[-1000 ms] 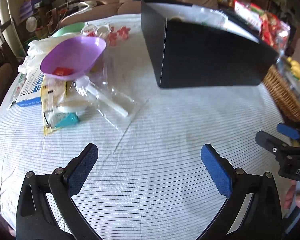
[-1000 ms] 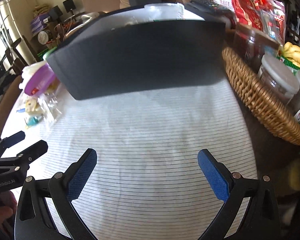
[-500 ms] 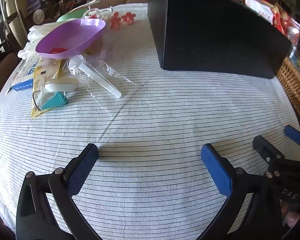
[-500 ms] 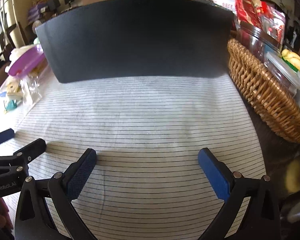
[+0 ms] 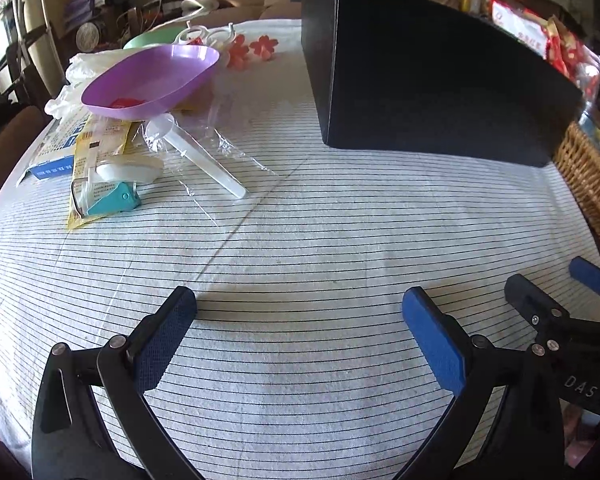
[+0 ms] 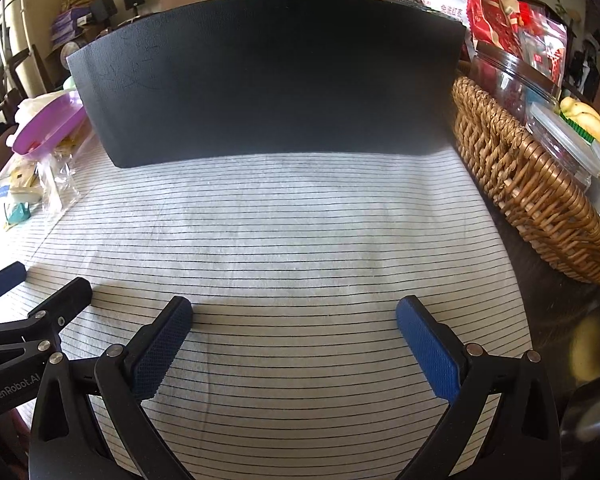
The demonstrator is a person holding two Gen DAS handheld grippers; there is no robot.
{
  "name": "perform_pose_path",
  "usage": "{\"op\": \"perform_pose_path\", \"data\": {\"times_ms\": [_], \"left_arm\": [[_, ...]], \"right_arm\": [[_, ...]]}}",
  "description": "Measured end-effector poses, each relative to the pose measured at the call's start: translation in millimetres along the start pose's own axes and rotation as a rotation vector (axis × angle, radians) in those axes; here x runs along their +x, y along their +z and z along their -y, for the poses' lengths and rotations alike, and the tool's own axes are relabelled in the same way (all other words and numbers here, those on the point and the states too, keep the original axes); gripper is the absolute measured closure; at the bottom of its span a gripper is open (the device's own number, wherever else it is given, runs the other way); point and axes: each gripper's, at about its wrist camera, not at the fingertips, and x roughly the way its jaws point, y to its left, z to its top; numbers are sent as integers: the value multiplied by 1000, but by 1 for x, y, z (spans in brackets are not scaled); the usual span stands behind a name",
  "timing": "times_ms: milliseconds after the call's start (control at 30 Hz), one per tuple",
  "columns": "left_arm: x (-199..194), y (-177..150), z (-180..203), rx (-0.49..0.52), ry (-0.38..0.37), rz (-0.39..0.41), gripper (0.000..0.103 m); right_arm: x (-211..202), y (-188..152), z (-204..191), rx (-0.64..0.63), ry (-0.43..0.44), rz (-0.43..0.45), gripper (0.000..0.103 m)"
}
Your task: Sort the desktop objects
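Observation:
A tall black box (image 5: pixel 428 80) stands at the back of the striped tablecloth (image 5: pixel 300 240); it fills the middle of the right wrist view (image 6: pixel 268 80). To its left lie a purple bowl (image 5: pixel 152 76), a white plastic scoop in clear wrap (image 5: pixel 204 156), a teal clip (image 5: pixel 114 200), a yellow packet (image 5: pixel 96 140) and a blue-and-white box (image 5: pixel 56 152). My left gripper (image 5: pixel 298 316) is open and empty, low over the cloth. My right gripper (image 6: pixel 294 320) is open and empty, just right of the left one (image 5: pixel 560 308).
A wicker basket (image 6: pixel 532 184) with jars and bananas stands at the right edge. Red snack bags (image 6: pixel 496 20) sit behind it. A green bowl (image 5: pixel 152 36), white rings and red flower shapes (image 5: pixel 252 48) lie behind the purple bowl. White plastic bag (image 5: pixel 84 68) at far left.
Both grippers have dropped lower and pulled back toward the near edge of the table; the box top is no longer seen from above. Both stay open and empty.

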Motion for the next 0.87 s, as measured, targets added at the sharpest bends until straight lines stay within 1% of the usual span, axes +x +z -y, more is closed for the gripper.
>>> {"op": "perform_pose_path", "data": {"times_ms": [867], "left_arm": [[3,2,1,8,-7,0,0]], "right_arm": [[1,1,-1,0,1,-1,0]]}}
